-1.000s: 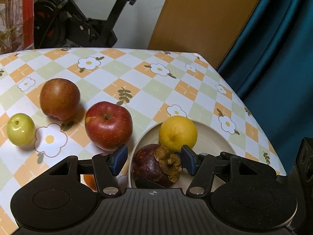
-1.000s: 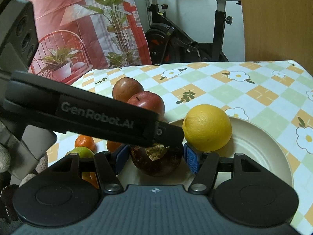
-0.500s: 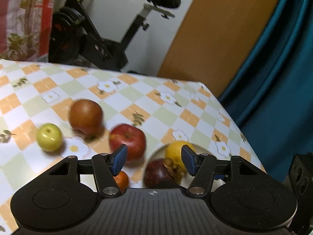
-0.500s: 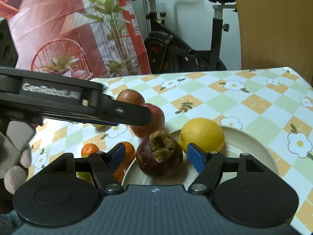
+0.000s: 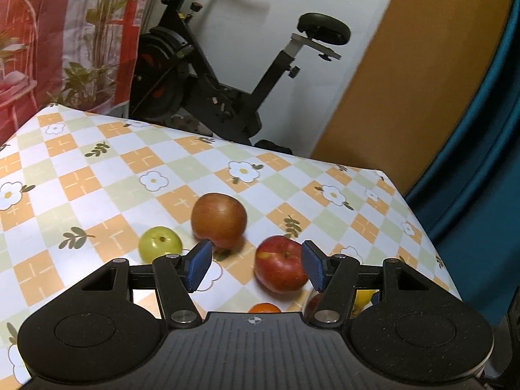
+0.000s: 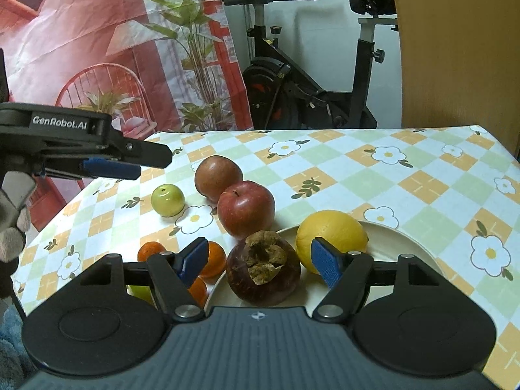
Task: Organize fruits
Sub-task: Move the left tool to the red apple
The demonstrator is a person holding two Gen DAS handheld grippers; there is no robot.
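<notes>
The right gripper point(image 6: 260, 261) sits low over the cream plate point(image 6: 399, 240). Its jaws stand wide apart and nothing is squeezed in them. The dark purple fruit with the dry brown top point(image 6: 263, 271) sits on the plate between the 2 blue pads point(image 6: 326, 265), but the pads do not touch it. A yellow lemon point(image 6: 331, 234) sits on the plate too, just beside the purple fruit.

The left gripper point(image 5: 256, 265) hangs up in the air above the table point(image 5: 113, 175). Its jaws are partly open and hold nothing. From the right camera it shows on the left side, with a gloved hand point(image 6: 11, 224) under it.

The red apple point(image 6: 246, 208) rests on the checked cloth, close to the plate's edge. A brownish apple point(image 6: 218, 177) sits just behind it, touching it. A small green fruit point(image 6: 167, 200) sits alone to the left of them. 2 or 3 small oranges point(image 6: 213, 258) lie near the plate's left side, partly hidden by the right gripper.

An exercise bike point(image 6: 308, 91) stands behind the table.
</notes>
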